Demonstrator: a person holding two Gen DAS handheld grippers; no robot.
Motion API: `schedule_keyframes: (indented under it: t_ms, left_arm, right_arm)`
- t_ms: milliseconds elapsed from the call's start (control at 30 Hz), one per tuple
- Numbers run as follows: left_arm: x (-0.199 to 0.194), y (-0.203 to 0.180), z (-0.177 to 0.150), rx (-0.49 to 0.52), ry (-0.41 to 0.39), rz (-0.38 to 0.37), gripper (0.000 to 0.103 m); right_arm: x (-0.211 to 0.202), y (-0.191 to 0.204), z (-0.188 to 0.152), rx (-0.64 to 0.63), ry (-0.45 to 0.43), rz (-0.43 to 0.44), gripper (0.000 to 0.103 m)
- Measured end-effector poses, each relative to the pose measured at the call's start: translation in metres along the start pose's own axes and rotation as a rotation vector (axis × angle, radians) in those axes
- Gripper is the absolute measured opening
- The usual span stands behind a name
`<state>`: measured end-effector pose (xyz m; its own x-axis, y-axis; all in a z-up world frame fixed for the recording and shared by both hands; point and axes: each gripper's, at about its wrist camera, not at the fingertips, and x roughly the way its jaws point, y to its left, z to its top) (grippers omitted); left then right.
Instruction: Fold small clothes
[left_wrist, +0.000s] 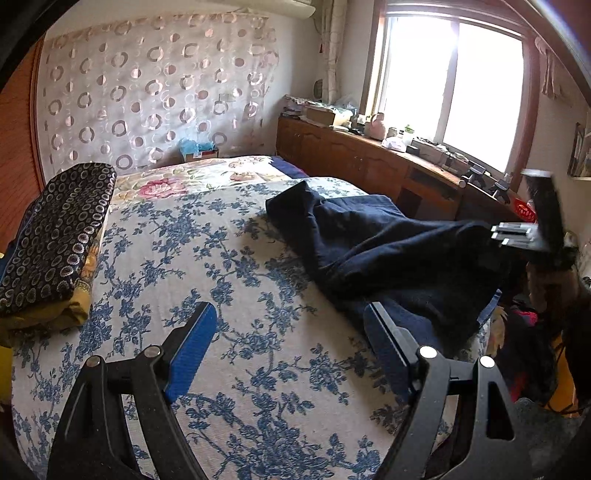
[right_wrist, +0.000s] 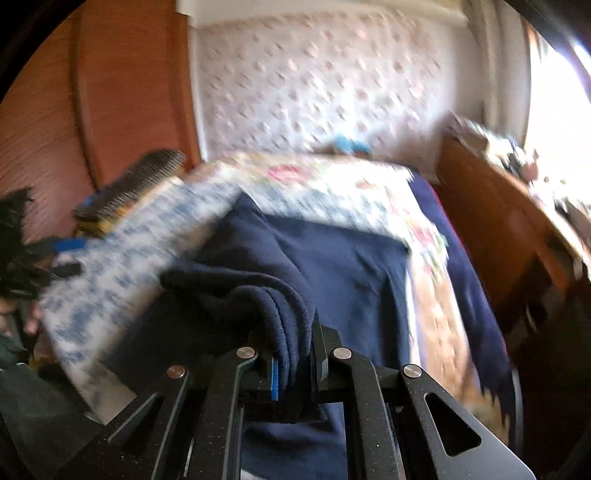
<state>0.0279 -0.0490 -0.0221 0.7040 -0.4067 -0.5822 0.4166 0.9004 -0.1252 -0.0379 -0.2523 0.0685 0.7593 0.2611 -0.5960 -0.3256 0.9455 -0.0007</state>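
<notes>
Right gripper (right_wrist: 293, 354) clamps navy garment (right_wrist: 332, 273) (several layers) — left gripper (left_wrist: 291, 328) spread wide.

Navy garment (left_wrist: 373, 243): soft matt fleece, fuzzy nap. Bed (left_wrist: 229, 266) cover: woven printed cotton, matt. Gripper (left_wrist: 290, 343): matt black plastic, blue rubbery pads (left_wrist: 192, 350), shiny metal rivets. Cabinet (left_wrist: 354, 158): varnished wood.

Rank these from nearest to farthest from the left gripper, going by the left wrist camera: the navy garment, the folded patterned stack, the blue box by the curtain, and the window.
From the open left gripper:
1. Navy garment, just ahead on the right, on the bed.
2. Folded patterned stack, at the bed's left edge.
3. Blue box, beyond the bed's far end, by the curtain.
4. Window, far right wall.
</notes>
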Motion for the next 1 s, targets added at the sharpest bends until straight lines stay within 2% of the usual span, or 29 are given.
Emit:
schedule_keyframes:
  t_ms: [100,167,333,567,667,800,933,1000]
  left_arm:
    - [0.0,-0.004,0.002,0.008,-0.003,0.0,0.082]
    - [0.001,-0.006,0.002,0.014,-0.003,-0.001,0.082]
    - [0.002,-0.011,0.002,0.024,0.004,0.001,0.082]
    - [0.005,-0.014,0.003,0.026,0.006,-0.001,0.082]
    - [0.007,-0.015,0.003,0.022,0.008,-0.001,0.082]
    - [0.009,-0.016,0.004,0.021,0.01,0.001,0.082]
    - [0.009,-0.016,0.003,0.018,0.009,0.002,0.082]
    - [0.01,-0.015,0.003,0.015,0.008,0.005,0.082]
  right_arm:
    - [0.01,-0.011,-0.019,0.029,0.059,-0.041,0.015]
    - [0.015,-0.015,-0.024,0.036,0.093,-0.09,0.032]
    - [0.005,-0.015,-0.02,0.041,0.088,-0.128,0.041]
    - [-0.008,-0.016,-0.019,0.055,0.064,-0.185,0.044]
    - [-0.011,-0.017,-0.016,0.064,0.038,-0.181,0.045]
    - [-0.002,-0.003,-0.013,0.055,0.0,-0.133,0.047]
    - [0.012,0.019,-0.009,0.019,-0.013,-0.073,0.052]
    - [0.024,0.035,-0.005,-0.004,-0.013,-0.011,0.052]
